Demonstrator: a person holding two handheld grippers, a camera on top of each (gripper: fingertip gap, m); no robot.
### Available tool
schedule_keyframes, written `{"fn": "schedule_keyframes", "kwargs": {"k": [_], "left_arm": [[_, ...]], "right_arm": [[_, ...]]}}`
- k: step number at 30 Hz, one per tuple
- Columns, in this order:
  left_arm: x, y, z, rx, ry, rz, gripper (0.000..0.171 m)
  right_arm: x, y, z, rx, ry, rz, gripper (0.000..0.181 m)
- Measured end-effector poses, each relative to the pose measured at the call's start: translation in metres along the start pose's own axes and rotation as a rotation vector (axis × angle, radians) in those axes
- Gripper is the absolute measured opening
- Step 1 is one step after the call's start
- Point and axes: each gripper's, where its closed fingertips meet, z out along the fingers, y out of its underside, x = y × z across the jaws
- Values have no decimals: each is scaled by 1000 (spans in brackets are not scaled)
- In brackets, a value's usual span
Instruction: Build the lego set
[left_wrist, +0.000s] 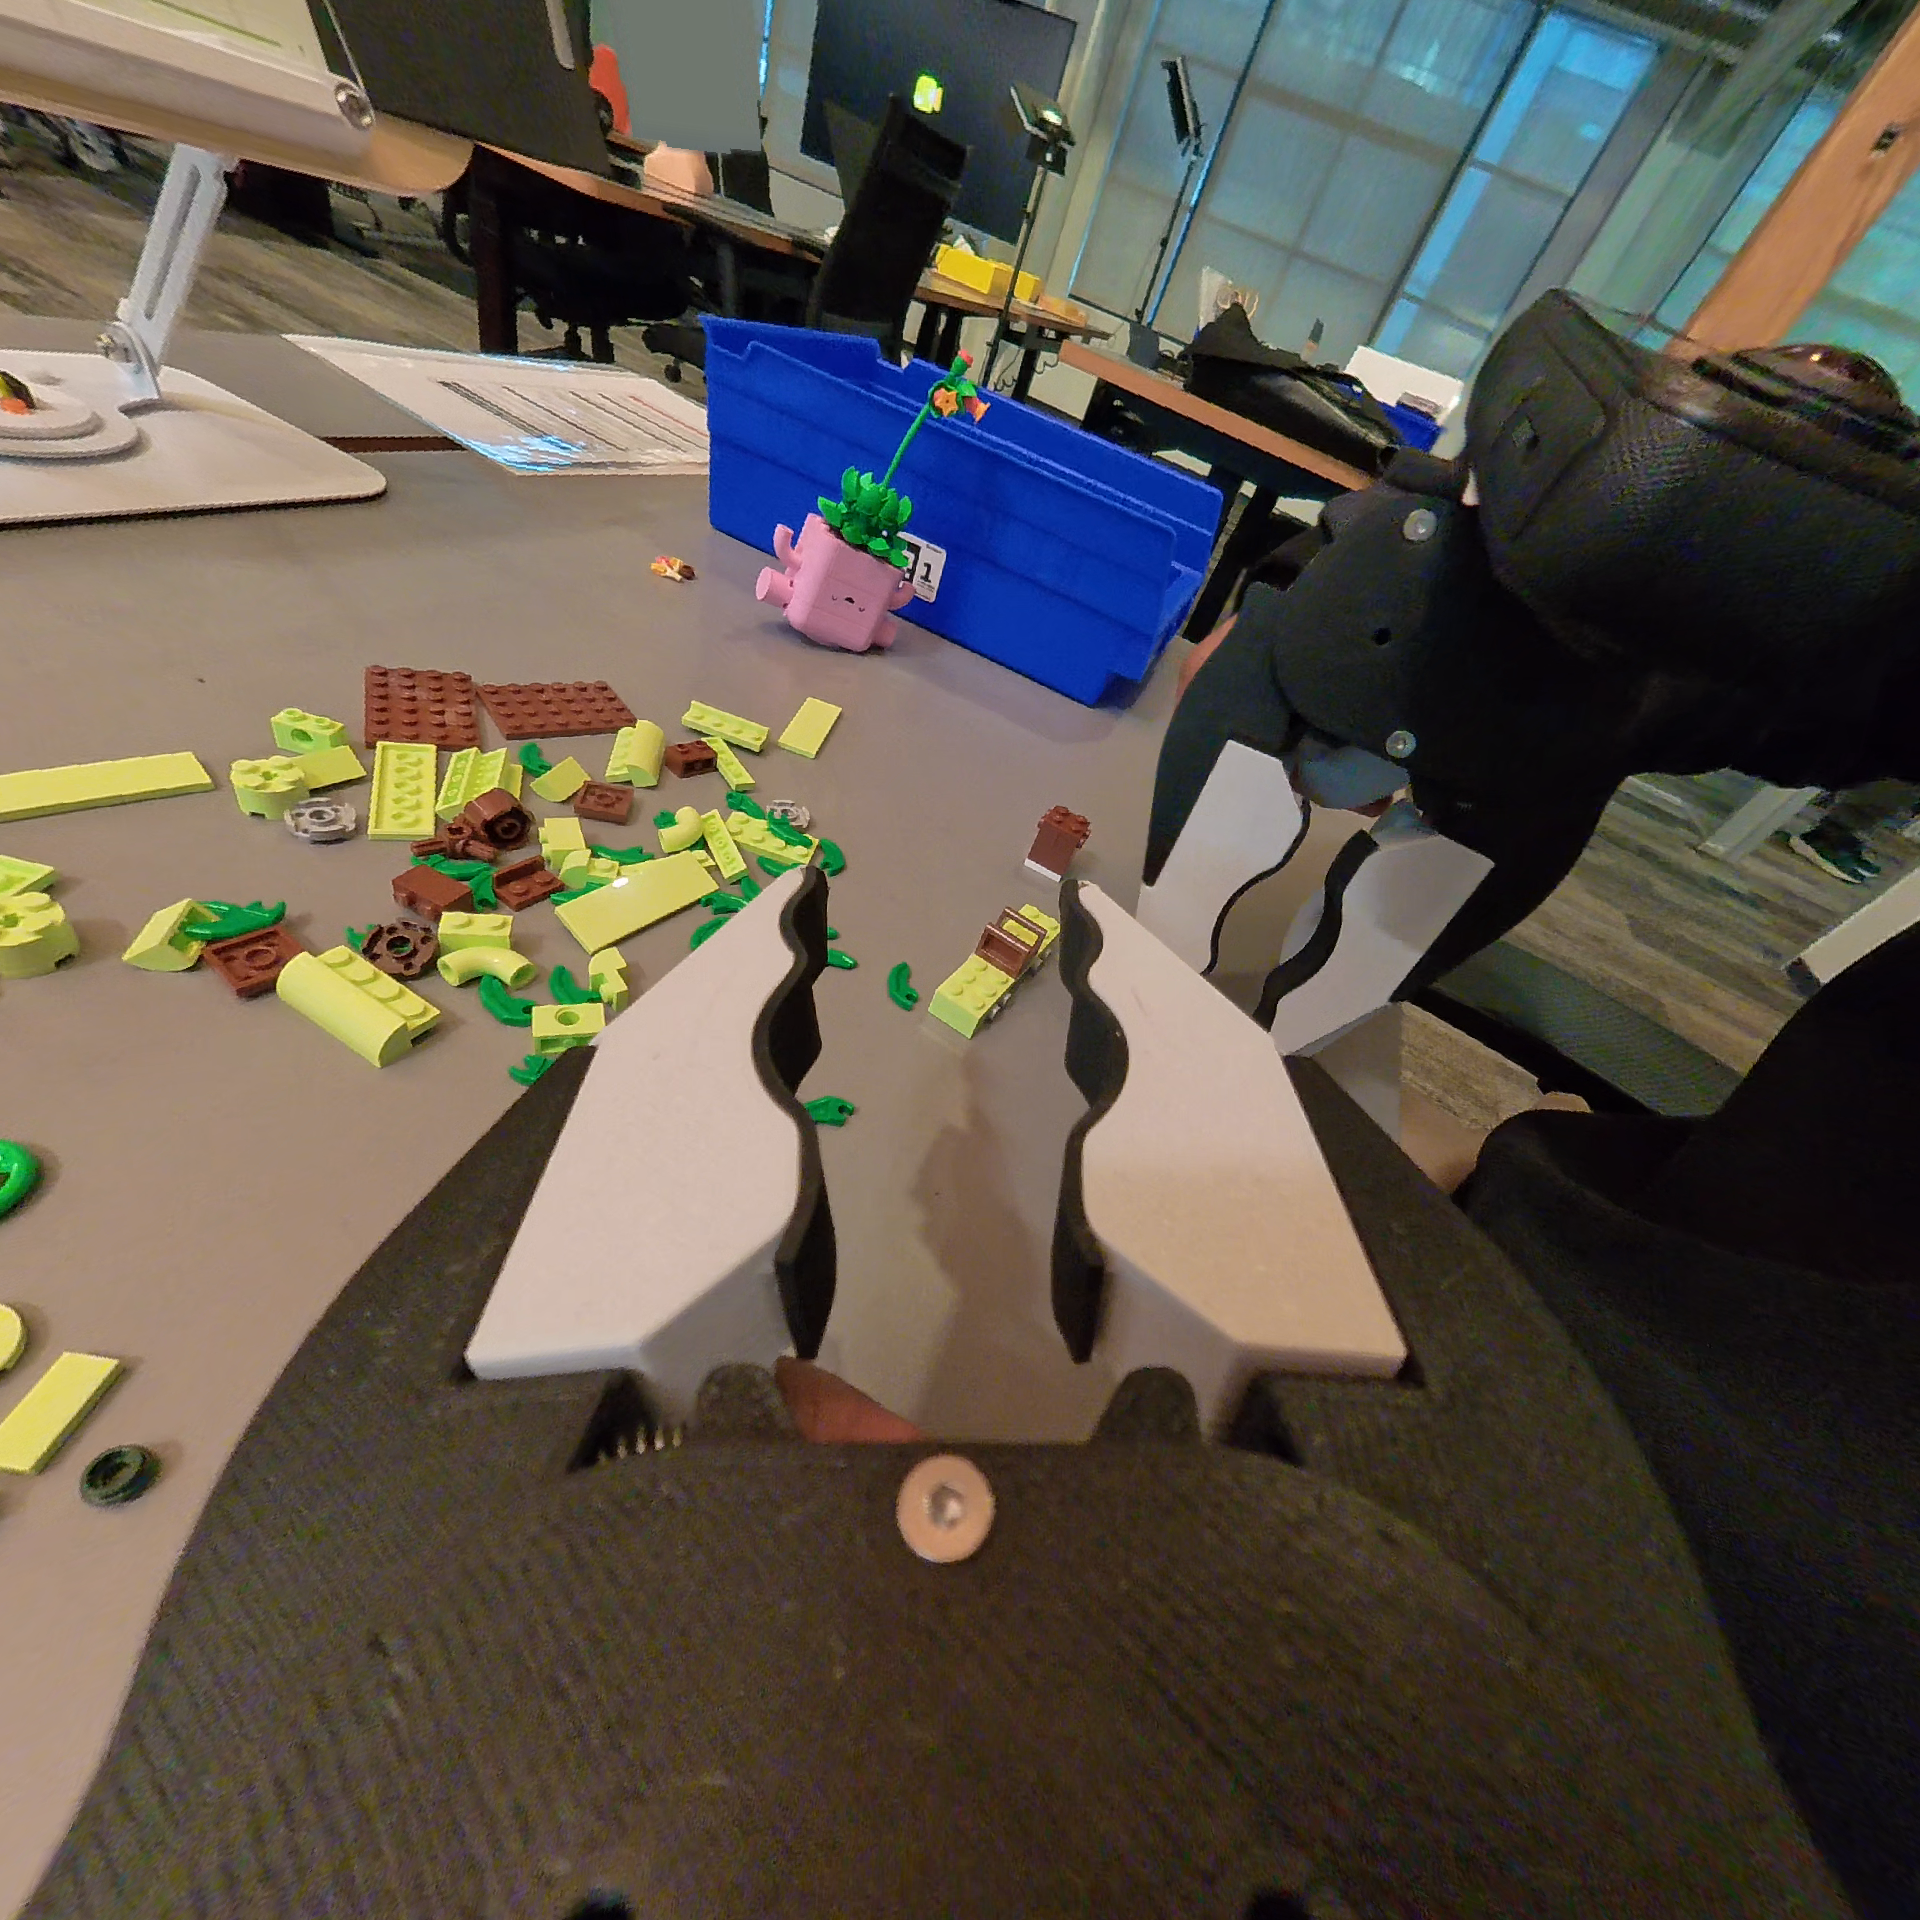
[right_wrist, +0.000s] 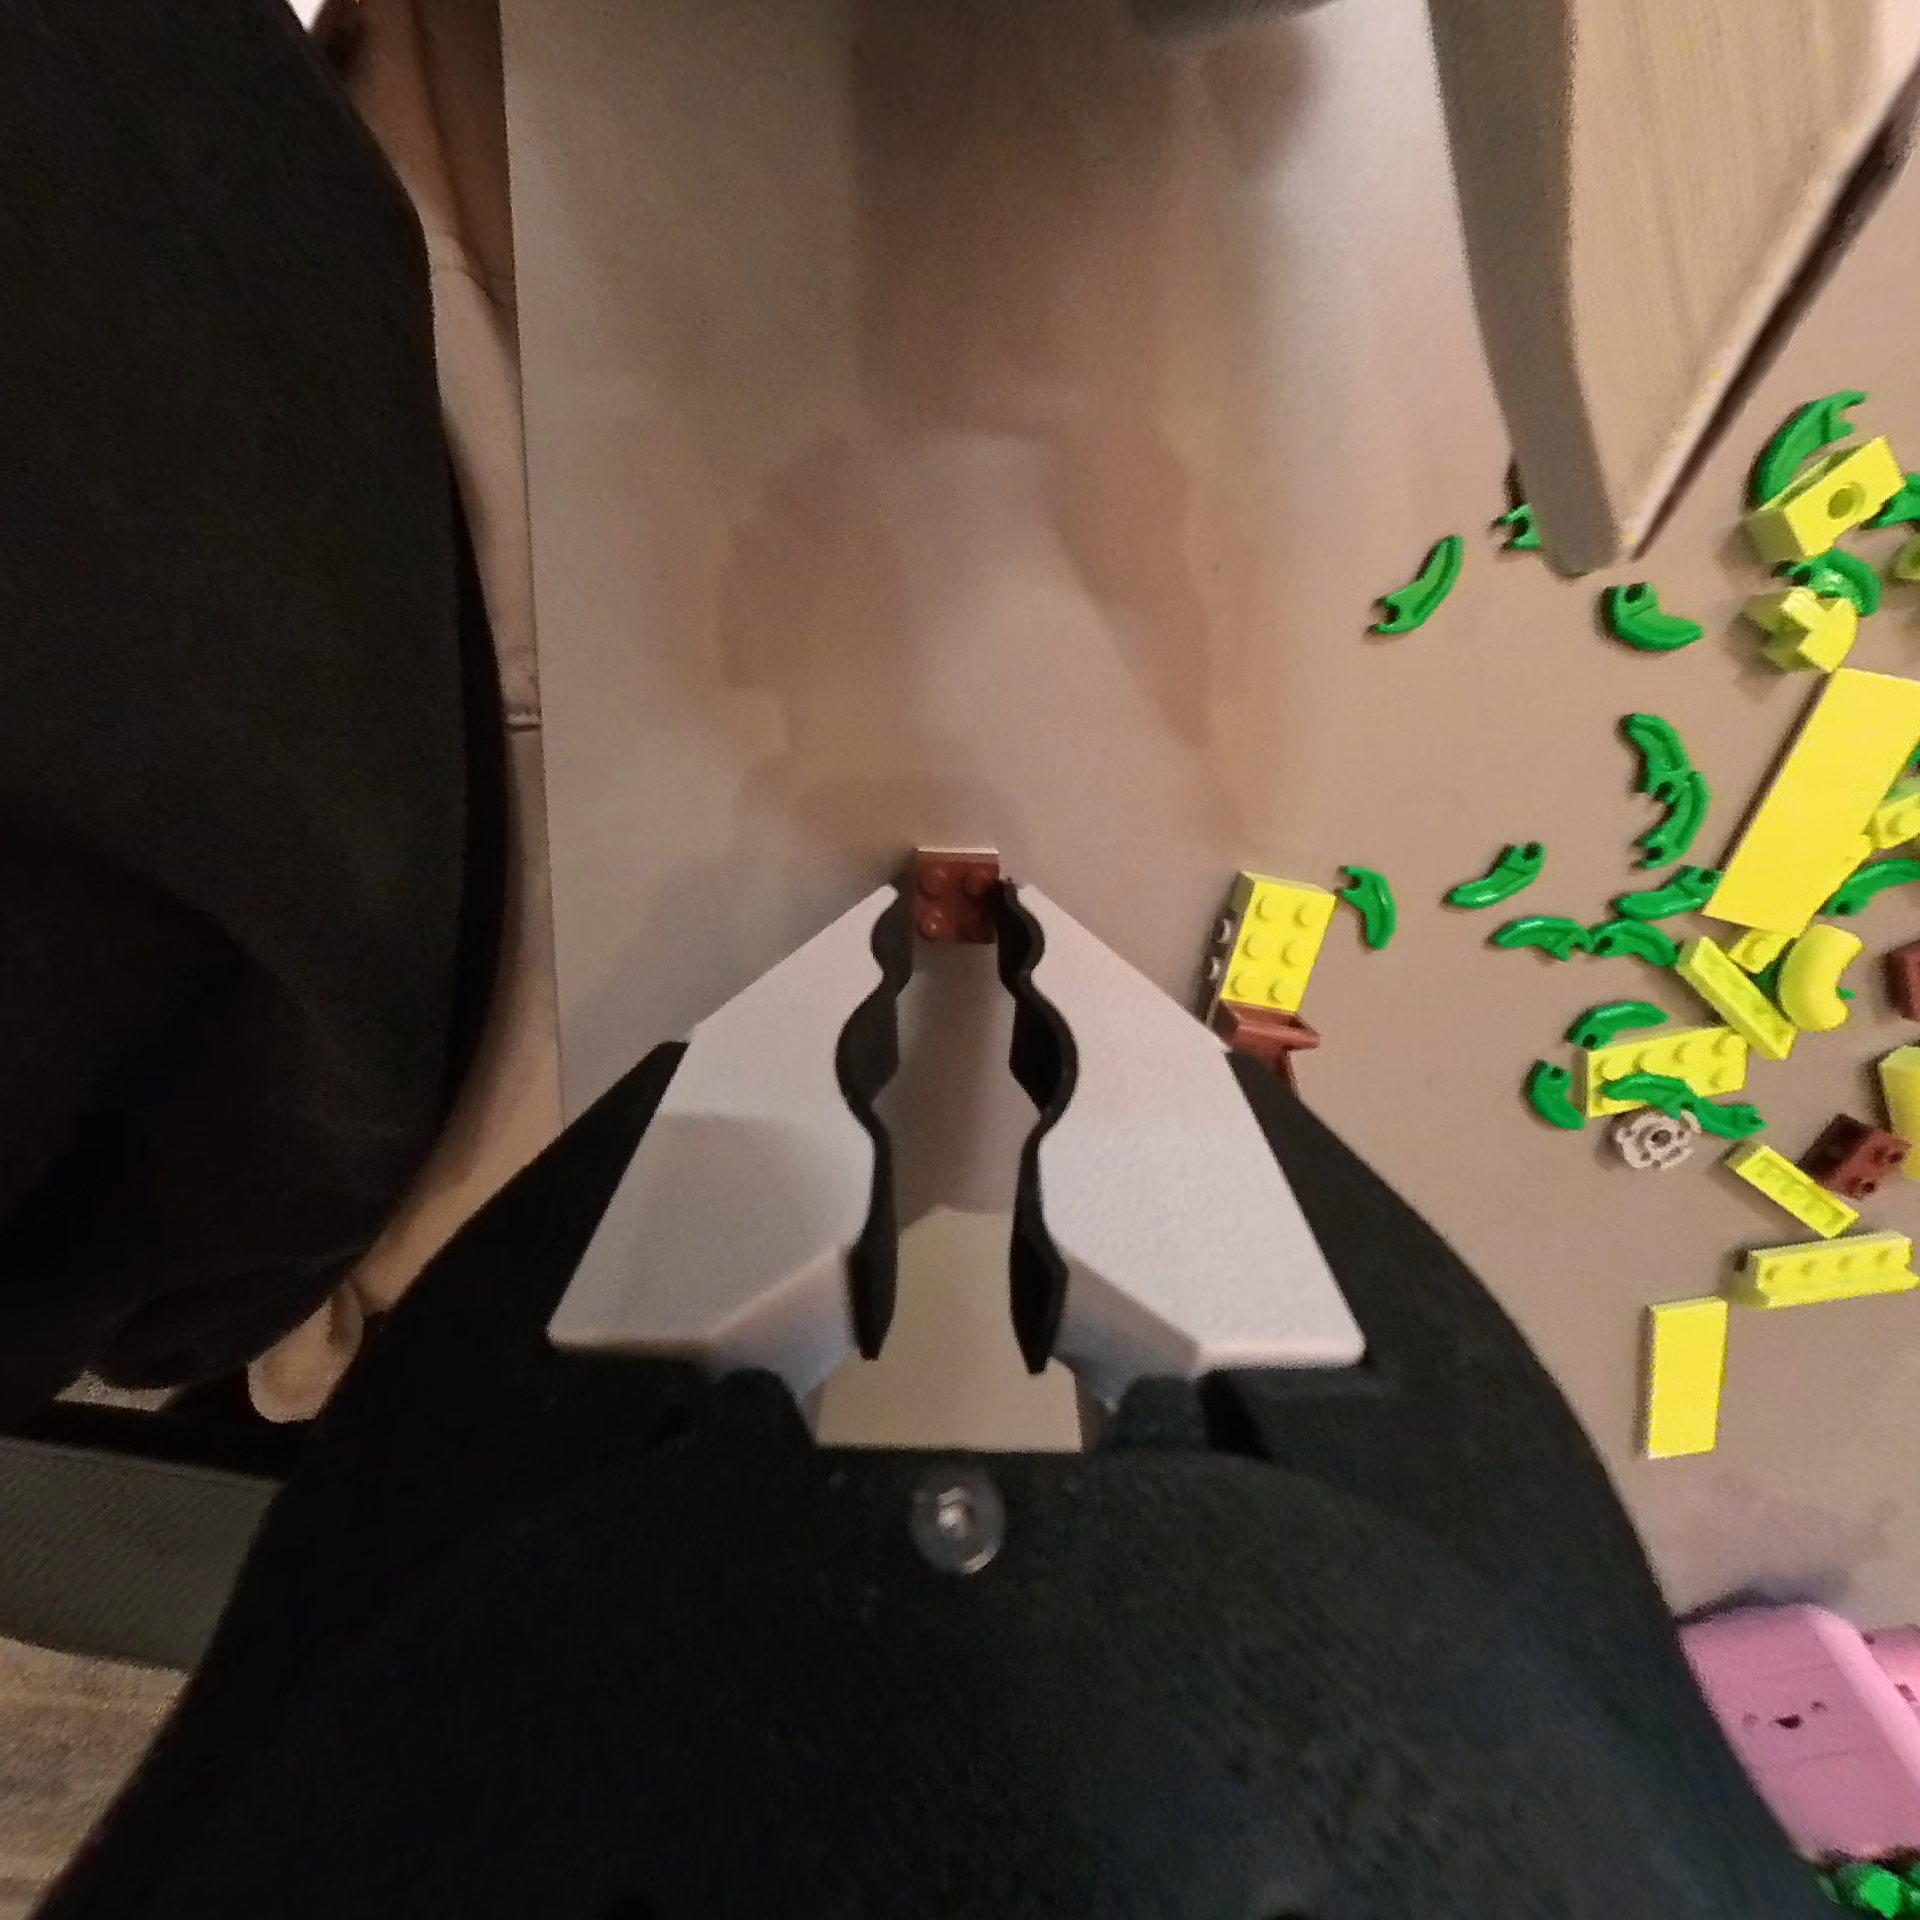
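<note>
Right gripper (right_wrist: 954, 902) points down at the table (right_wrist: 1039, 416), fingers partly apart, tips either side of a small brown brick stack (right_wrist: 956, 899); real grip or just bracketing, can't tell. Left gripper (left_wrist: 940, 894) hovers wide open, empty, lime-brown subassembly (left_wrist: 992, 971) on the table just beyond its tips. Loose lime, green, brown pieces (left_wrist: 416, 862) scattered left.
</note>
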Motion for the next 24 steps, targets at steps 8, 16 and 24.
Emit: {"fn": "schedule_keyframes", "kwargs": {"k": [8,16,24], "left_arm": [[-1,0,0,2,0,-8,42],[-1,0,0,3,3,-17,42],[-2,0,-1,6,7,-22,42]], "right_arm": [[0,0,1,2,91,35,13],[0,0,2,45,19,109,14],[-2,1,4,-3,-77,64,14]]}}
